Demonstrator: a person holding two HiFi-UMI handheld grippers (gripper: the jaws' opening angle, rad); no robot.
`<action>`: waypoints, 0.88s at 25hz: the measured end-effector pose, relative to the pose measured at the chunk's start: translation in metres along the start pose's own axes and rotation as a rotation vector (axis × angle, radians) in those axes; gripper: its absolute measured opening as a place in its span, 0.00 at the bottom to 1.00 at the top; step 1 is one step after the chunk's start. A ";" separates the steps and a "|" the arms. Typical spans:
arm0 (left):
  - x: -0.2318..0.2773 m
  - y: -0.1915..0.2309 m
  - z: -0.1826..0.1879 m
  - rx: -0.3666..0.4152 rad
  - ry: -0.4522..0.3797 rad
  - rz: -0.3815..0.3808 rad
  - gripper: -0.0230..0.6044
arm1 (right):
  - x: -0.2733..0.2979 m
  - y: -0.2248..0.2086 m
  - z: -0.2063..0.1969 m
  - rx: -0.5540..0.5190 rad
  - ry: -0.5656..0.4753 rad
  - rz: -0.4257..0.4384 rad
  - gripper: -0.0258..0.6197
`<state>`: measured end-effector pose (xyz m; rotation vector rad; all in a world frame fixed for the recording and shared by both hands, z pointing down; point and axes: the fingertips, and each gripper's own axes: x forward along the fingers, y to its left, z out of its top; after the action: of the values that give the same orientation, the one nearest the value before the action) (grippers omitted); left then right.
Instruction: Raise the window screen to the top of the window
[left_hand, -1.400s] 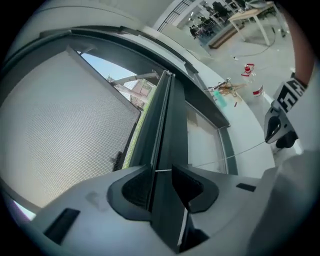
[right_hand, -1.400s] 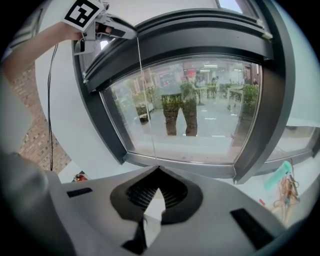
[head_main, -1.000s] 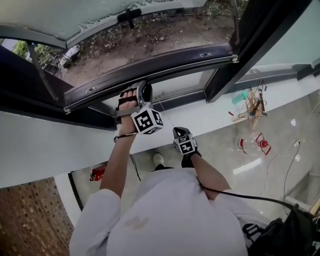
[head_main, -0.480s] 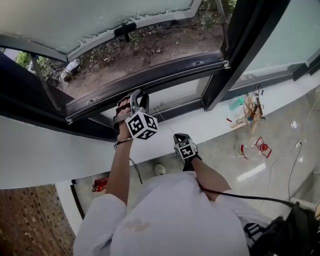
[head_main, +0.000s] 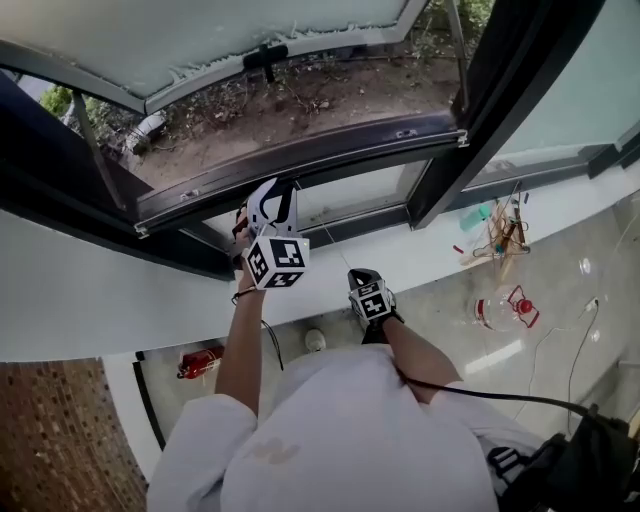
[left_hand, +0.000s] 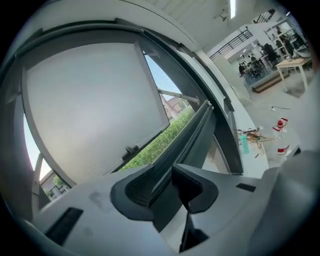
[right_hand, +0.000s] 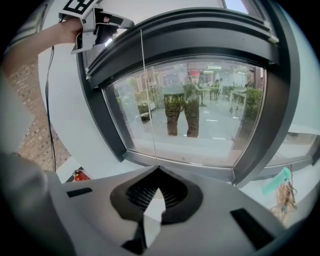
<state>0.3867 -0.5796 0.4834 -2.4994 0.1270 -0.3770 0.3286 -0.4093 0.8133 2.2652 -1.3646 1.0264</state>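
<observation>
The window screen's dark bottom bar (head_main: 330, 150) curves across the opening above a fixed pane. My left gripper (head_main: 272, 192) reaches up to it. In the left gripper view the bar (left_hand: 196, 124) runs between the jaws of that gripper (left_hand: 164, 175), whose pads close on it. Below and to the right, my right gripper (head_main: 358, 275) is shut on a thin pull cord (head_main: 333, 240). The right gripper view shows the cord (right_hand: 145, 90) running down the glass into the tips of the right gripper (right_hand: 157, 170), with the left gripper (right_hand: 97, 25) at the bar's left end.
A frosted sash (head_main: 200, 40) hangs open outward above bare ground. The white sill (head_main: 430, 240) carries tangled wires and a turquoise item (head_main: 478, 215). On the floor stand a bottle (head_main: 500, 305) and a red extinguisher (head_main: 200, 360). A brick wall (head_main: 50, 430) is at left.
My left gripper has rolled about its own axis and risen a little at the bar, so its marker cube now hangs lower. The right gripper has stayed on the cord.
</observation>
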 end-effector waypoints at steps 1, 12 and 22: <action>-0.005 0.004 -0.001 -0.006 -0.011 0.026 0.21 | 0.000 0.000 0.000 -0.006 -0.002 -0.002 0.04; -0.045 0.026 -0.027 -0.465 -0.054 0.097 0.12 | 0.001 -0.003 -0.001 -0.093 -0.046 -0.057 0.04; -0.054 0.025 -0.046 -0.519 -0.028 0.107 0.10 | 0.008 0.001 0.010 -0.136 -0.067 -0.068 0.04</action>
<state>0.3208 -0.6164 0.4918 -2.9890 0.3890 -0.2902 0.3343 -0.4208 0.8121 2.2469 -1.3308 0.8176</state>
